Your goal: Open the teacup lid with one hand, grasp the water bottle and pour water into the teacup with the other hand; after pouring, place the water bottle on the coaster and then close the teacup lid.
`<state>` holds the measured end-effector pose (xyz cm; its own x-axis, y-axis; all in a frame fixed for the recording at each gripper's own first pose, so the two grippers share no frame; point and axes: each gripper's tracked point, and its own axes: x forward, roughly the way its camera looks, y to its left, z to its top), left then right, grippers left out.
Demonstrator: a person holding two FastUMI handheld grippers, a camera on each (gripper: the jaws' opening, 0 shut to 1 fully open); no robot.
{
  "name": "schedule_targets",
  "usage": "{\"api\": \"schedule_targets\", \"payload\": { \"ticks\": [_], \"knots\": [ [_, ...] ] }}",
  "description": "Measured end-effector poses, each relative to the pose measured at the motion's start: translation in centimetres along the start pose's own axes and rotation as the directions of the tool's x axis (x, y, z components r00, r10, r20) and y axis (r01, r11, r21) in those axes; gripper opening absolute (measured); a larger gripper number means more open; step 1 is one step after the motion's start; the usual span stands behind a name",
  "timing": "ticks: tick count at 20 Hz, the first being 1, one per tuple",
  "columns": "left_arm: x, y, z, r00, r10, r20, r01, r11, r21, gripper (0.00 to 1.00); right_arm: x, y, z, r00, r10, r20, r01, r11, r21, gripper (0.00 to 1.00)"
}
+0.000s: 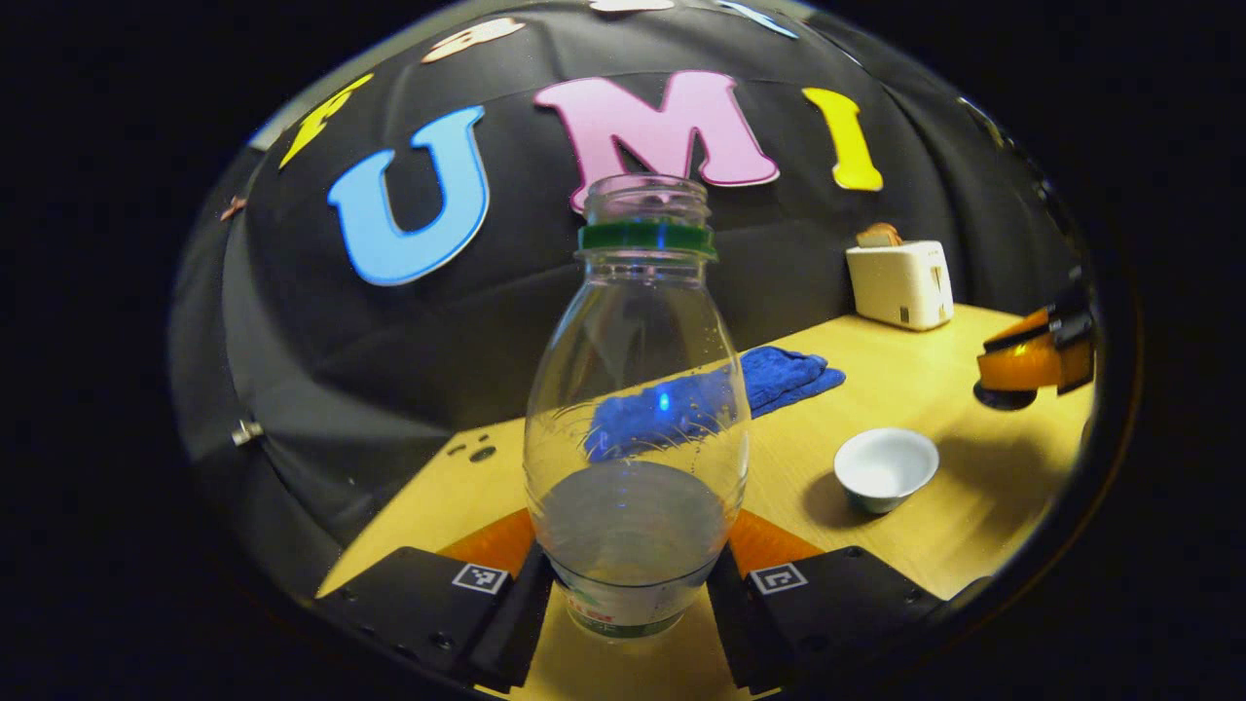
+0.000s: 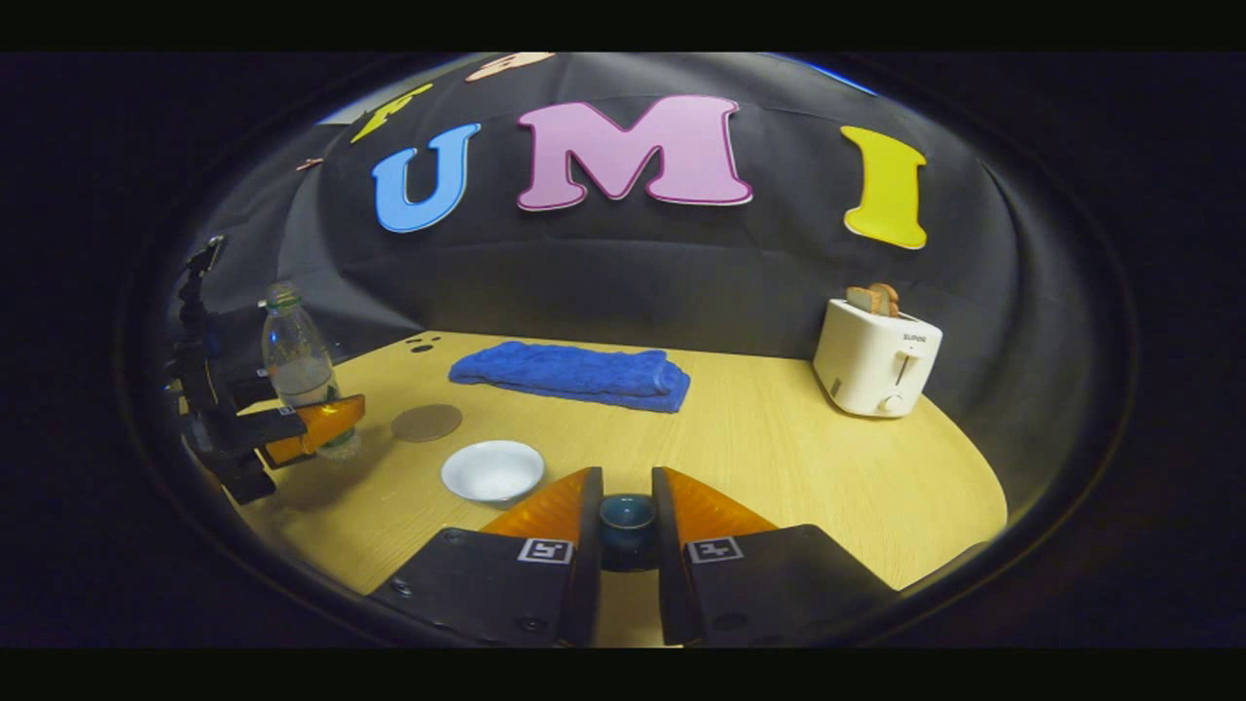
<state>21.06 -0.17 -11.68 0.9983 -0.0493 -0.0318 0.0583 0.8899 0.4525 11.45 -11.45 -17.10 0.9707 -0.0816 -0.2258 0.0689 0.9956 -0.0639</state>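
Note:
A clear, uncapped water bottle [image 1: 638,428] with a green neck ring stands upright, partly filled, and my left gripper [image 1: 633,579] is shut on its lower body. The same bottle [image 2: 295,362] and left gripper [image 2: 321,424] appear at the far left of the right gripper view. The white teacup [image 1: 886,469] [image 2: 493,470] sits uncovered on the wooden table. My right gripper [image 2: 627,511] is shut on the dark teal lid [image 2: 627,518], held off to the cup's right. In the left gripper view that gripper [image 1: 1022,365] hangs over the table with the dark lid [image 1: 1005,394] under it. A round brown coaster [image 2: 426,423] lies between bottle and cup.
A folded blue towel [image 2: 574,374] [image 1: 779,380] lies at the back of the table [image 2: 827,467]. A white toaster [image 2: 876,358] [image 1: 900,282] holding bread stands at the back right. Black cloth closes the booth behind.

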Motion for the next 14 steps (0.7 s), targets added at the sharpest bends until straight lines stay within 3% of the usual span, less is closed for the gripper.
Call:
{"api": "schedule_targets", "payload": {
  "ticks": [4, 7, 14],
  "knots": [
    [1.0, 0.0, 0.9, 0.999, 0.034, -0.02, -0.028, 0.974, 0.225, 0.75, -0.3, -0.9, -1.1, 1.0, -0.01, -0.019, 0.01, 1.0, 0.017, 0.28],
    [2.0, -0.7, 1.2, 0.999, 0.026, -0.034, -0.013, 0.943, 0.331, 0.75, -0.5, -1.4, -1.4, 1.0, -0.014, -0.02, 0.014, 1.0, 0.018, 0.28],
    [3.9, -0.8, 0.4, 0.998, 0.035, -0.043, -0.003, 0.804, 0.594, 0.75, -1.0, -3.5, -2.0, 0.998, -0.055, -0.02, 0.055, 0.998, 0.027, 0.28]
  ]
}}
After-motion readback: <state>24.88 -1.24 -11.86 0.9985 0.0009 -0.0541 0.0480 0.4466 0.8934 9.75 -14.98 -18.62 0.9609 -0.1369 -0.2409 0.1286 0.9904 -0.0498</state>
